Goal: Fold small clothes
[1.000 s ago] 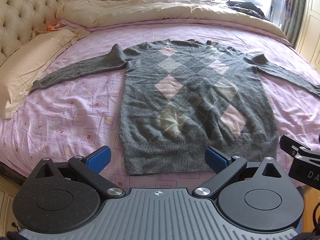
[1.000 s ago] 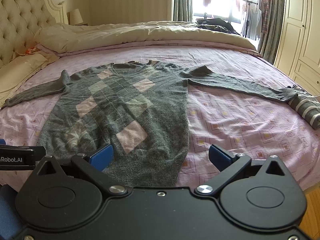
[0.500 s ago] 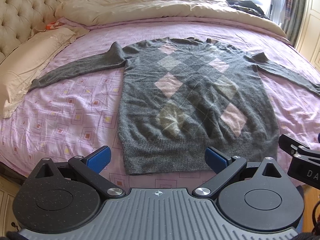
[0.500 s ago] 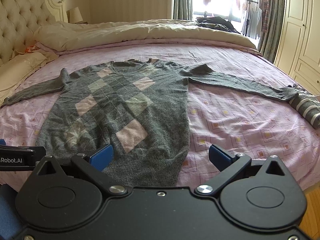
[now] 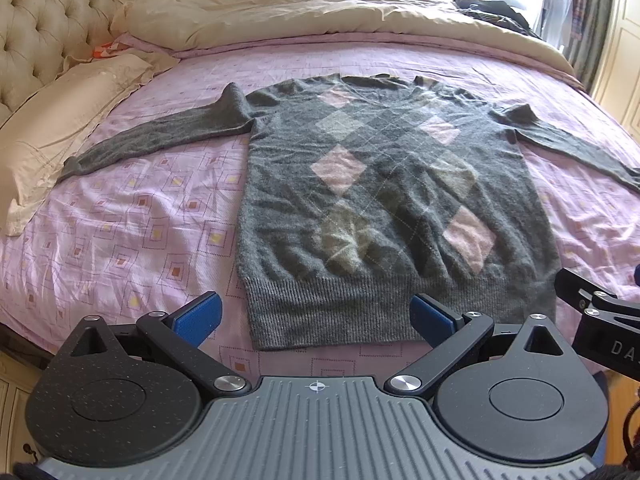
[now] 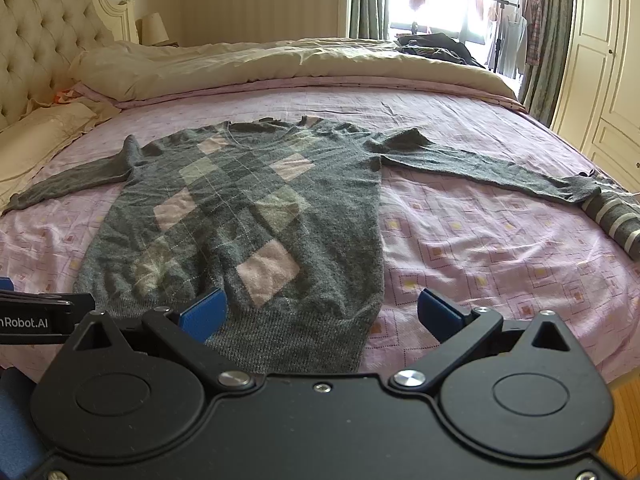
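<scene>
Sweater (image 5: 384,208), grey with pink and pale diamonds, lies flat and face up on a bed covered by a pink patterned sheet (image 5: 132,224), both sleeves spread out sideways and the ribbed hem nearest the claws.

Only the left wrist view shows a cream pillow (image 5: 60,128) far to the left of the left gripper (image 5: 316,318), just past the cuff of the left sleeve. It also catches the edge of the other tool at its right. Only the right wrist view shows a grey striped rolled garment (image 6: 614,218) far to the right of the right gripper (image 6: 320,312), touching or just beside the right cuff, along with cream wardrobe doors (image 6: 600,80) and a bright window (image 6: 440,4) beyond the bed. Both views share a tufted headboard (image 6: 44,56) and a beige duvet (image 6: 280,64) behind the sweater.

Both claws are released, blue pads spread wide, grasping nothing. Each hovers level at the near edge of the bed, pointing forward over the hem. The left claw's span frames the hem's left corner and middle. The right claw's left pad sits over the ribbing, its right pad over bare sheet beyond the hem's right corner.
</scene>
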Action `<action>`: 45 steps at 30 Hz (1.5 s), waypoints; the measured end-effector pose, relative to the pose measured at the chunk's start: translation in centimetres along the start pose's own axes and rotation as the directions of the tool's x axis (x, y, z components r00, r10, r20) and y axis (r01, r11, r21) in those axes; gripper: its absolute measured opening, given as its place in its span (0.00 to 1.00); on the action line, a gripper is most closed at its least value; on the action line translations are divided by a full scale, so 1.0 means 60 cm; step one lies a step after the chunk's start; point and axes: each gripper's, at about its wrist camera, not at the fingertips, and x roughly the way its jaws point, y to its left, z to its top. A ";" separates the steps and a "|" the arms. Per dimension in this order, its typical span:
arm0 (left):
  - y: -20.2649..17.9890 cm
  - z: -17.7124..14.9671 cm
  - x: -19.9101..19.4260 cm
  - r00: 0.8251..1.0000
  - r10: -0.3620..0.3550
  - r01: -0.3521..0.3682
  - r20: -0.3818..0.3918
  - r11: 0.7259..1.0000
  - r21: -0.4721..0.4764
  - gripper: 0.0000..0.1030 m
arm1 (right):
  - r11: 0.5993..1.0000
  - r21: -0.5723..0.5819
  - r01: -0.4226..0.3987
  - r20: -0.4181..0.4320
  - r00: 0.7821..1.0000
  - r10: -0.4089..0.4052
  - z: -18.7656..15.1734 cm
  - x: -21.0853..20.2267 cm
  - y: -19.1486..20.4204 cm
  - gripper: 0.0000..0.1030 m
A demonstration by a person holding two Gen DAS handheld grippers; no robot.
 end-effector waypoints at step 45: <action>0.005 0.048 0.043 1.000 -0.013 0.013 0.021 1.000 0.012 0.99 | 0.994 0.089 -0.068 -0.081 0.994 0.076 0.025 0.064 -0.031 0.99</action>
